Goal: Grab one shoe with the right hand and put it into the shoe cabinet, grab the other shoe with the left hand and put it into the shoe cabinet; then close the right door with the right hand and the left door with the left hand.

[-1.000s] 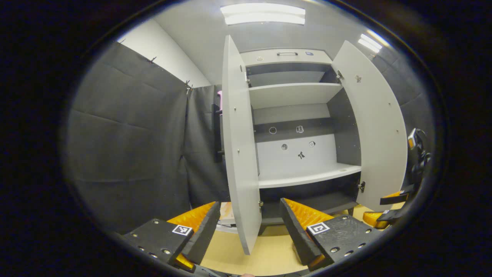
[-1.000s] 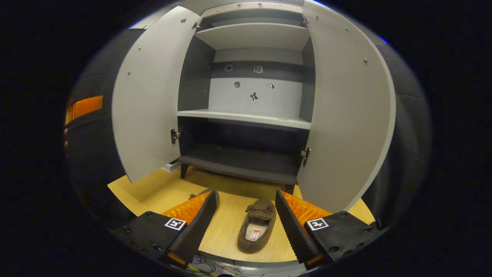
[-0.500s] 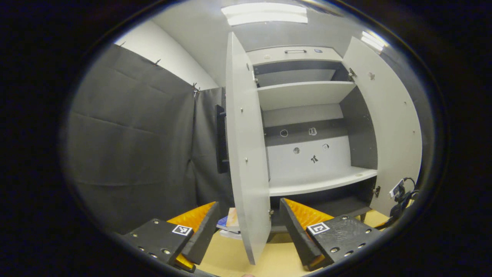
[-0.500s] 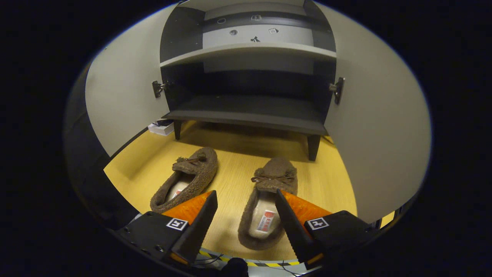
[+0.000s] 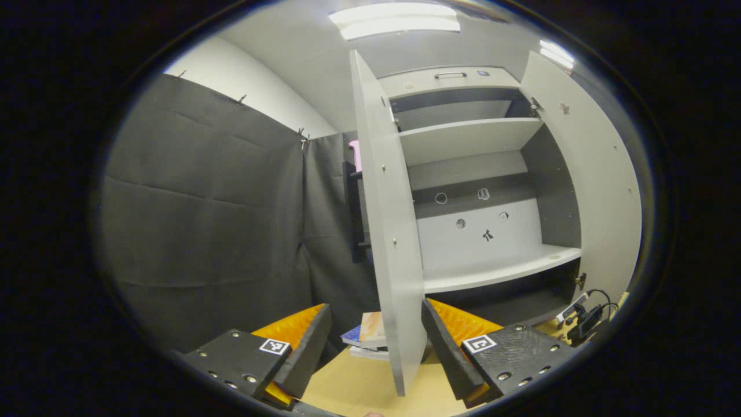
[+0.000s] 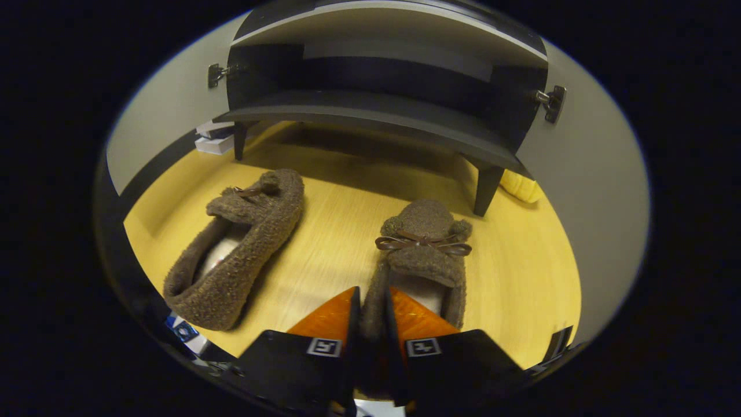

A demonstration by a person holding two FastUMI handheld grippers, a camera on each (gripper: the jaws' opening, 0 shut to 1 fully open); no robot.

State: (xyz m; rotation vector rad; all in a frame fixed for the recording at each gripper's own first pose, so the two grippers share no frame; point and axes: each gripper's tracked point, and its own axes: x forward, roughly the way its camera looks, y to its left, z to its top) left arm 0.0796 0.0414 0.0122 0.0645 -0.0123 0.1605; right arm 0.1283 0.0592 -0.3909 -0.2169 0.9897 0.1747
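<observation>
My right gripper point(image 6: 370, 324) has its fingers clamped on the near wall of one shoe point(image 6: 425, 255) on the floor point(image 6: 324, 243); the other shoe point(image 6: 237, 249) lies left of them. My left gripper point(image 5: 373, 341) has its fingers apart, the left door point(image 5: 391, 231) between them, shoe cabinet point(image 5: 486, 191) ahead.

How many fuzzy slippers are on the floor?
2. One slipper lies loose on the yellow floor, to the left in the right gripper view. The other slipper is beside it, its side wall pinched in the right claw.

brown fuzzy shoes point(image 6: 425, 255), yellow wood-grain floor point(image 6: 341, 231)
</observation>
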